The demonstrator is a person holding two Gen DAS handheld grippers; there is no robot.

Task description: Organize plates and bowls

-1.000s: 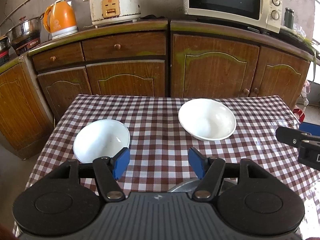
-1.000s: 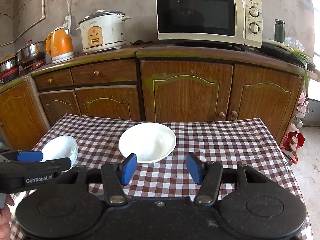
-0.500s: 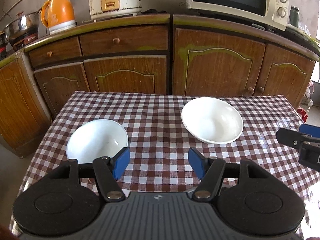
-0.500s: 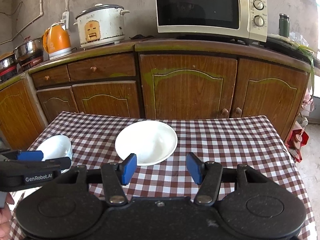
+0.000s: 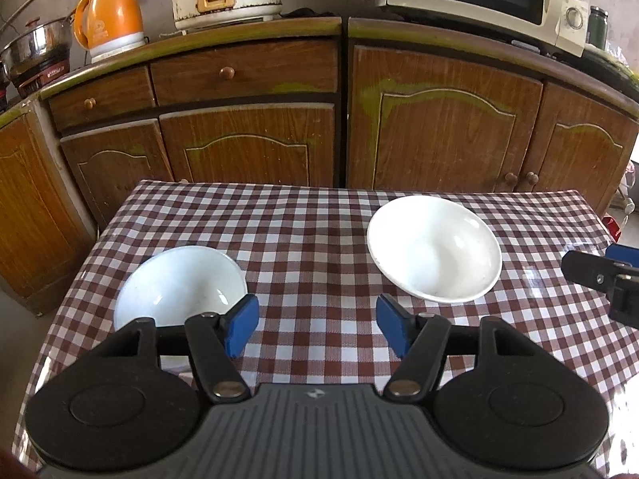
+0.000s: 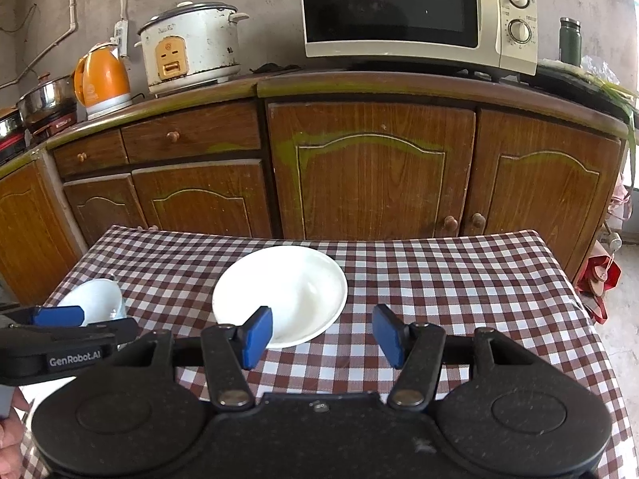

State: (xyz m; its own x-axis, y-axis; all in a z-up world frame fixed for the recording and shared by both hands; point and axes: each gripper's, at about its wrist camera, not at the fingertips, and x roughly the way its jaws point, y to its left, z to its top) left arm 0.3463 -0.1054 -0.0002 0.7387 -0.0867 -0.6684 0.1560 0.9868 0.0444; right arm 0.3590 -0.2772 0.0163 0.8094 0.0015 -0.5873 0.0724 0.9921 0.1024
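Two white dishes wait on the checked table, and both our grippers hang empty above it.

Our left gripper (image 5: 317, 325) gapes over bare cloth, the deep bowl (image 5: 181, 285) just beside its left finger; our right gripper (image 6: 322, 333) stands apart too, the wide shallow bowl (image 6: 281, 293) touching nothing, ahead of its left pad on the table (image 6: 459, 279).

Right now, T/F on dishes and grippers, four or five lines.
1. Two white dishes sit on the checked tablecloth. True.
2. The bowl is stacked inside the wide dish. False: they lie apart.
3. The left gripper grips the bowl. False: open, nothing between its pads.
4. The right gripper is open and empty. True.
5. The microwave stands on the table. False: on the counter behind.
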